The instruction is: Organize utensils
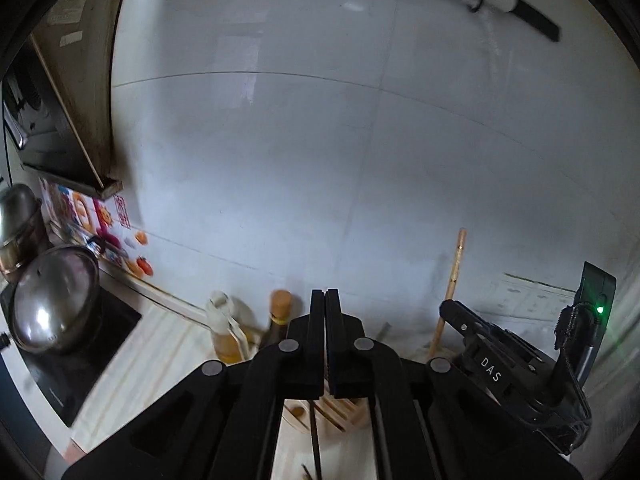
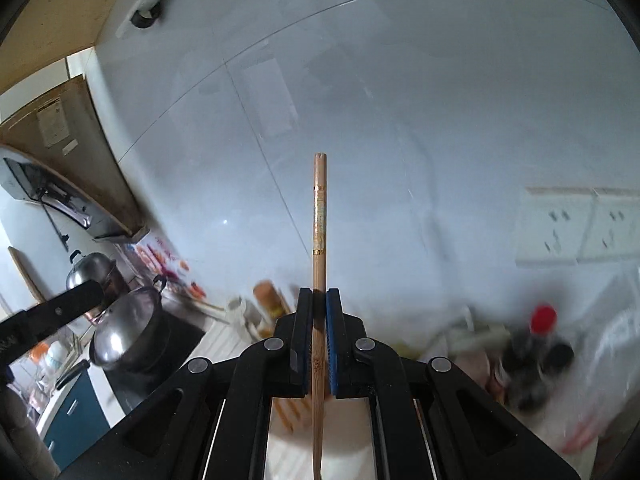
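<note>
My right gripper (image 2: 319, 294) is shut on a light bamboo chopstick (image 2: 319, 216). The stick runs up between the blue pads and stands well above the fingertips against the white tiled wall. From the left wrist view this chopstick (image 1: 452, 280) and the right gripper (image 1: 460, 316) are at the right. My left gripper (image 1: 325, 294) has its fingers pressed together. A thin dark stick (image 1: 316, 440) shows beneath them; I cannot tell whether it is held. A wooden slotted rack (image 1: 340, 412) lies under the left gripper. One left finger (image 2: 60, 312) shows at the right view's left edge.
Two steel pots (image 1: 52, 304) sit on a black cooktop (image 1: 80, 364) at the left, under a range hood (image 1: 48, 120). Oil bottles (image 1: 224, 332) stand by the wall. At the right are wall sockets (image 2: 576, 224), a red-capped bottle (image 2: 540, 320) and a plastic bag (image 2: 608, 360).
</note>
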Motion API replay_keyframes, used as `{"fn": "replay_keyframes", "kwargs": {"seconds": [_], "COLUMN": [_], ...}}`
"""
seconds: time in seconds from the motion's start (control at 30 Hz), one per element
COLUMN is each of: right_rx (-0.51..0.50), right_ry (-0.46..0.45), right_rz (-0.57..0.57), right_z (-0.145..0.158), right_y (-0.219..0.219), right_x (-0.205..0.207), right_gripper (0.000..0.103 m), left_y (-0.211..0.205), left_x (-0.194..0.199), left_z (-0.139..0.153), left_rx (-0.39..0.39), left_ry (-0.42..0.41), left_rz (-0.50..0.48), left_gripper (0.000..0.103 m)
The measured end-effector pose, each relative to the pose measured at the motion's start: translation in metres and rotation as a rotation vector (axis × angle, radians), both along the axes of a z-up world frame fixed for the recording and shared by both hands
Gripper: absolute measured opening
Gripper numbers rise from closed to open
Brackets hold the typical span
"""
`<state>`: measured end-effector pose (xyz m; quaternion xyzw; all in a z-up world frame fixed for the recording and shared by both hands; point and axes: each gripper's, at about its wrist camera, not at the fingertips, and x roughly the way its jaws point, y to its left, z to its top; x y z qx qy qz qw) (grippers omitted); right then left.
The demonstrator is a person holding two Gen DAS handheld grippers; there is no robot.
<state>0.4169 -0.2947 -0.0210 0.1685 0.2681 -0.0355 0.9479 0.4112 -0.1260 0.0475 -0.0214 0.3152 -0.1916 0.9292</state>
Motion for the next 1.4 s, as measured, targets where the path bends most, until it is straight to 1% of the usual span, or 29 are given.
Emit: {"fn": "replay_keyframes", "kwargs": {"seconds": [0.13,0.2,0.27,0.3,0.33,0.37,0.4,0.43,0.47,0.5,0.57,0.6,0.63,0.7,0.73,0.77,0.8,0.87,0.9,0.97,1.0,1.17,1.2,1.23,1.3,1.33,1.37,1.4], "right_rx": [0.020,0.035,0.064,0.059,0.046,0.039,0.037,0.039,0.048,0.061,0.070,0.080,0.092,0.100,0.108,0.118,0.126,0.146,0.151,0.154,0.161,0.198,0.204,0.212,0.223,0.229,0.233,0.234], "right_ry": [0.024,0.030,0.047,0.055,0.058,0.067,0.077,0.090,0.116,0.149,0.206,0.248,0.280,0.363,0.399,0.440,0.478,0.541,0.567,0.607,0.623,0.689,0.696,0.704,0.715,0.718,0.720,0.720], "right_rz": [-0.005,0.000,0.017,0.027,0.033,0.038,0.044,0.047,0.048,0.050,0.047,0.043,0.041,0.031,0.025,0.018,0.009,-0.005,-0.015,-0.032,-0.042,-0.105,-0.119,-0.133,-0.163,-0.176,-0.189,-0.201], "right_z": [-0.012,-0.021,-0.031,-0.034,-0.037,-0.041,-0.047,-0.053,-0.061,-0.071,-0.091,-0.106,-0.118,-0.149,-0.162,-0.178,-0.192,-0.217,-0.228,-0.244,-0.251,-0.277,-0.280,-0.283,-0.289,-0.291,-0.292,-0.293], "right_y": [-0.003,-0.004,-0.004,-0.003,-0.002,-0.001,-0.001,-0.002,-0.004,-0.006,-0.010,-0.011,-0.012,-0.013,-0.016,-0.018,-0.019,-0.021,-0.023,-0.025,-0.027,-0.039,-0.042,-0.045,-0.048,-0.051,-0.053,-0.055], "right_x": [0.030,0.030,0.030,0.027,0.022,0.015,0.005,-0.005,-0.013,-0.024,-0.042,-0.052,-0.059,-0.076,-0.085,-0.093,-0.100,-0.113,-0.119,-0.131,-0.136,-0.161,-0.166,-0.171,-0.175,-0.179,-0.183,-0.186], "right_gripper": [0.006,0.006,0.006,0.006,0.006,0.006,0.006,0.006,0.006,0.006,0.006,0.006,0.006,0.006,0.006,0.006,0.006,0.006,0.006,0.006,0.006,0.006,0.006,0.006,0.006,0.006,0.006,0.006], "left_y": [0.006,0.017,0.026,0.037,0.043,0.052,0.064,0.080,0.090,0.098,0.105,0.103,0.098,0.081,0.067,0.056,0.040,0.021,0.010,-0.008,-0.018,-0.050,-0.053,-0.057,-0.064,-0.066,-0.067,-0.068], "left_x": [0.015,0.018,0.015,0.010,0.005,-0.001,-0.007,-0.016,-0.023,-0.031,-0.047,-0.063,-0.074,-0.099,-0.113,-0.121,-0.135,-0.146,-0.154,-0.163,-0.168,-0.187,-0.191,-0.196,-0.204,-0.207,-0.210,-0.211], "left_z": [-0.025,-0.047,-0.065,-0.084,-0.098,-0.114,-0.134,-0.161,-0.182,-0.203,-0.235,-0.254,-0.264,-0.285,-0.296,-0.301,-0.310,-0.320,-0.325,-0.334,-0.339,-0.360,-0.362,-0.362,-0.367,-0.370,-0.370,-0.371], "left_rx": [0.028,0.024,0.035,0.064,0.092,0.122,0.149,0.175,0.194,0.201,0.213,0.244,0.275,0.361,0.398,0.427,0.476,0.532,0.558,0.588,0.604,0.690,0.698,0.684,0.723,0.733,0.719,0.719], "left_ry": [0.055,0.115,0.159,0.197,0.216,0.235,0.266,0.313,0.359,0.423,0.514,0.547,0.562,0.588,0.597,0.596,0.589,0.576,0.567,0.560,0.560,0.527,0.521,0.500,0.491,0.501,0.501,0.507], "left_rz": [0.013,0.015,0.018,0.020,0.026,0.042,0.057,0.066,0.076,0.068,0.041,0.006,-0.032,-0.110,-0.183,-0.231,-0.306,-0.392,-0.441,-0.511,-0.559,-0.723,-0.745,-0.783,-0.820,-0.836,-0.851,-0.856], "left_gripper": [0.000,0.001,0.007,0.010,0.024,0.044,0.053,0.060,0.060,0.060,0.060,0.060,0.060,0.060,0.060,0.060,0.060,0.060,0.060,0.060,0.060,0.060,0.060,0.059,0.038,0.019,0.014,0.013]}}
